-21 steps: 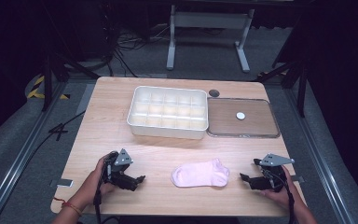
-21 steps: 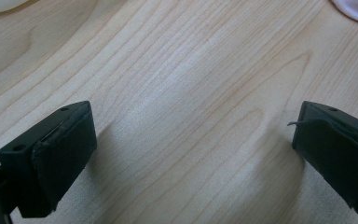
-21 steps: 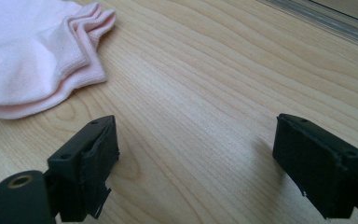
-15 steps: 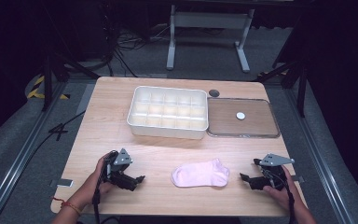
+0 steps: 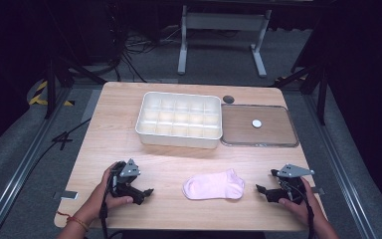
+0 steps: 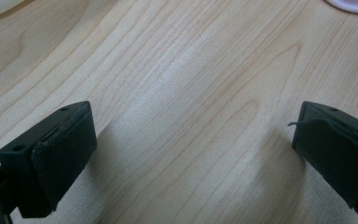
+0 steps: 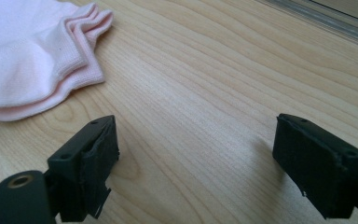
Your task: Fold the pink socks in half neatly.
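Wood table (image 5: 169, 164), dark room. Nothing's moved since earlier frames: pink sock (image 5: 213, 185) untouched btwn left gripper (image 5: 142, 191) & right gripper (image 5: 264, 191), both wide, empty. Task not begun, I'd say.

table (image 5: 169, 164): the matt, pale wood grain before you
sock (image 5: 213, 186): soft pink ribbed knit cloth
tray (image 5: 179, 119): your smooth white plastic

Lab: framed rig table (image 5: 109, 144), floor cables (image 5: 139, 42)

table (image 5: 104, 149) | white divided tray (image 5: 179, 119) | clear lid (image 5: 258, 132) | pink sock (image 5: 213, 185) near front edge
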The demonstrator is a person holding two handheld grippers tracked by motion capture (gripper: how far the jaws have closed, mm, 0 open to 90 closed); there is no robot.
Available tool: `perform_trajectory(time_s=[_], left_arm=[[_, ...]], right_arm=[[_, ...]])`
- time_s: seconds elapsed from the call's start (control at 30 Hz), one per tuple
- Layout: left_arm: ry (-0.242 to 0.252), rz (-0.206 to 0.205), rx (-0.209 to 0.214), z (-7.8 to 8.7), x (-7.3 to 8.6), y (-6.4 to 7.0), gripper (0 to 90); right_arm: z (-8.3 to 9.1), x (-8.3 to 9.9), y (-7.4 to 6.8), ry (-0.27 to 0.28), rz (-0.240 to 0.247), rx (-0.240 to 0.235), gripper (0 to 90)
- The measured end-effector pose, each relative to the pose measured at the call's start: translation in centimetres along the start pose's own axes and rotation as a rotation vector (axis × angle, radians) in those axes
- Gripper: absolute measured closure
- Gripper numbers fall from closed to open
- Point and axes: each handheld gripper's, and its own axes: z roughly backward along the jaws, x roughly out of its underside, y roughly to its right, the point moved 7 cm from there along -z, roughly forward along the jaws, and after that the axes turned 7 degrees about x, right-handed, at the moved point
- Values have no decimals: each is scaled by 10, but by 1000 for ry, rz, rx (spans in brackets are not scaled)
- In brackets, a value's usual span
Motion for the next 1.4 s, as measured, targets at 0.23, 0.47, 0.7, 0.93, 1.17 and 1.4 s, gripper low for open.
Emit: perform_trajectory(time_s=[0.23,0.47,0.7,0.93,1.17,1.4], left_arm=[[1,7,-6,0,0,0,0],[-21,12,-16,2,-1,1,26],[-5,30,-15,4,-5,2,191],[9,35,4,5,-8,5,266],[23,51,32,-5,-26,14,288],[60,36,64,-20,-50,34,317]], right_arm=[[2,2,1,-1,17,-16,146],[4,2,2,-10,8,-28,186],[14,-12,-1,61,-17,-84,375],[23,-34,-14,133,50,-104,527],[17,-52,-39,124,143,-131,623],[0,-67,-85,105,261,-202,721]])
